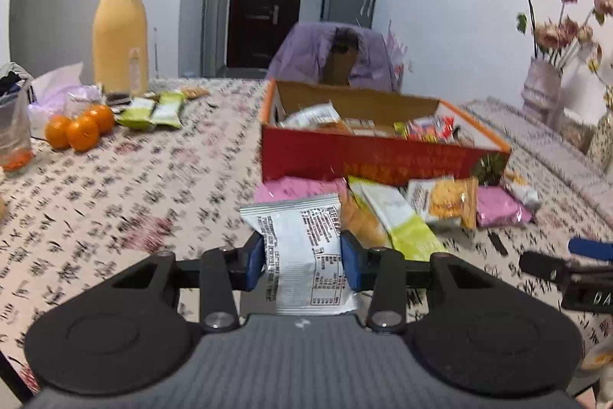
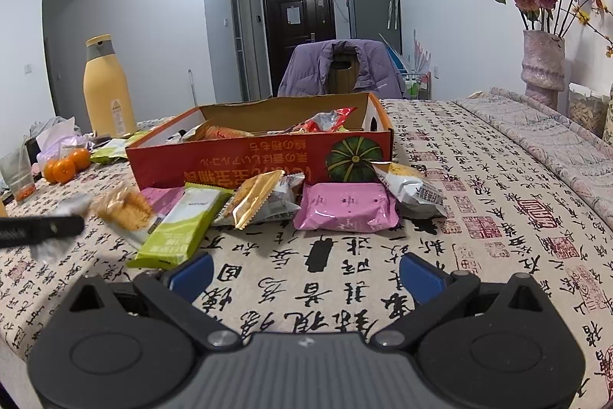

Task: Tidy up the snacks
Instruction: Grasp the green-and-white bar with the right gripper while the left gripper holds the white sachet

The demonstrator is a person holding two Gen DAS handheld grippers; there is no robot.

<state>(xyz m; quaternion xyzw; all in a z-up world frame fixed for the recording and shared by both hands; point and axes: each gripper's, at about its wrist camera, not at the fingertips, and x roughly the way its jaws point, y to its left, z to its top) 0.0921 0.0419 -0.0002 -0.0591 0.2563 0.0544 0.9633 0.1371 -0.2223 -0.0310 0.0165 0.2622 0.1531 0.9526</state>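
Above tablecloth [image 1: 115,186], white snack packet [image 1: 306,255] lengthwise, box-pointing.

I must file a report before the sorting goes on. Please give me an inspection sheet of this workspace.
Surface: table under calligraphy-print cloth.
Job's things: red box part filled; loose packets before it, among them a pink packet and a green packet.
Clutter: oranges, yellow bottle, vase of flowers.
Grippers: left gripper jaws shut on white packet; right gripper jaws open, empty.
Cables: nothing seen.
Surroundings: chair with purple jacket, dark door.
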